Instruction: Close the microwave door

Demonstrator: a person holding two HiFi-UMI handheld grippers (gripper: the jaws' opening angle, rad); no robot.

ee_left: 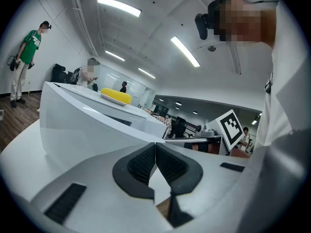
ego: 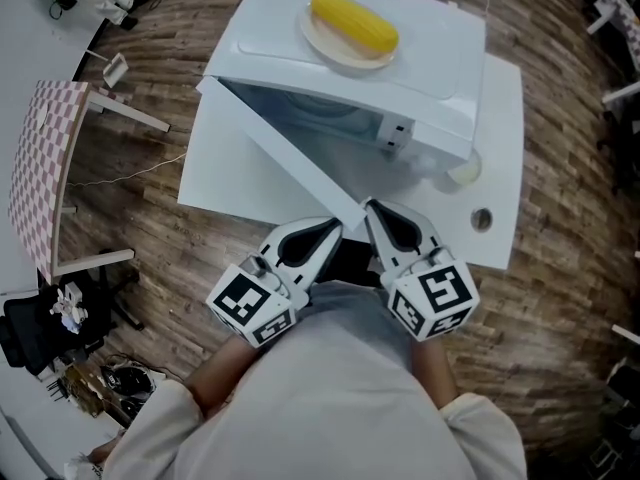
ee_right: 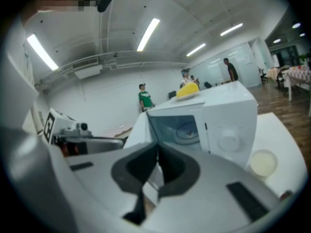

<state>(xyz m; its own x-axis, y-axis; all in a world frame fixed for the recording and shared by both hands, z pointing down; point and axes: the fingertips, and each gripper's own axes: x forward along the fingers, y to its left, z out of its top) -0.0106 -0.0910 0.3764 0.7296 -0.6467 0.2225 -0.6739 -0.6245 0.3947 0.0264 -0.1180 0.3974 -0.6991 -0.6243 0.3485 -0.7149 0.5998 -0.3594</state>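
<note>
Holding a gripper in each hand close to the body, a person stands over a white table [ego: 500, 168] facing an open microwave [ego: 420, 88]. The left gripper [ego: 330, 233] and right gripper [ego: 378, 213] both have their jaws pressed together, tip to tip, with nothing between them. Their tips flank the free edge of the microwave door [ego: 280, 153], which swings wide out toward the person; whether either tip touches the door cannot be told.

Beyond the door the oven's inside lies exposed, the glass turntable visible in the right gripper view. A small pale round dish [ego: 463, 173] sits on the table just beside the oven's front right corner. On the oven's roof rests a plate [ego: 318, 36] carrying a yellow corn cob [ego: 355, 23].

The door has its full swing left to travel. A hard shove could likely jolt the oven, and the plate on top might slide or the cob roll off. The narrow shut tips may also skid off the smooth door panel, or the light oven could shift back across the table instead of latching.
</note>
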